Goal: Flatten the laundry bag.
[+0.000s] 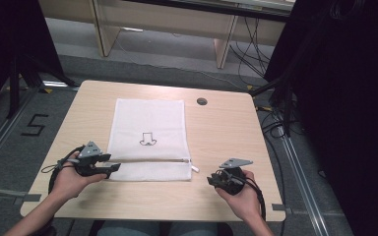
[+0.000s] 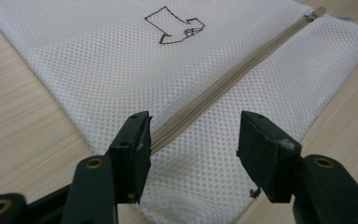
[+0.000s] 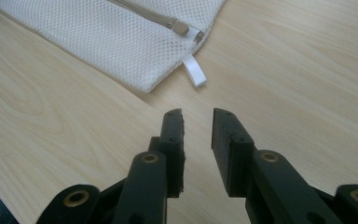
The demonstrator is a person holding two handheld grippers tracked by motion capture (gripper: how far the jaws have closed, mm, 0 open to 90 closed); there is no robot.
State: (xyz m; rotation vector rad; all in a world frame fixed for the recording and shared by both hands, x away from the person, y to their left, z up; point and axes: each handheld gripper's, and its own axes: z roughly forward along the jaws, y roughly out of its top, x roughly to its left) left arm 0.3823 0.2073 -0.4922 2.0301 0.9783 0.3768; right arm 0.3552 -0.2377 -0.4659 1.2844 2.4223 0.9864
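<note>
The mesh bag (image 1: 147, 140) looks light and limp, best pinched at its zip end (image 2: 168, 133), where the left gripper (image 2: 193, 154) hovers with jaws apart, as are those of the right gripper (image 3: 198, 140).

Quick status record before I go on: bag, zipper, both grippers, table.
bag: white mesh bag lying flat on the table
zipper: closed, slider at the bag's right end, white pull tab beside it
left gripper: open, jaws either side of the zipper's left end
right gripper: open, over bare wood, short of the tab

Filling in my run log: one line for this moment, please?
left claw: open over mesh bag zipper end | right claw: open, off bag
</note>
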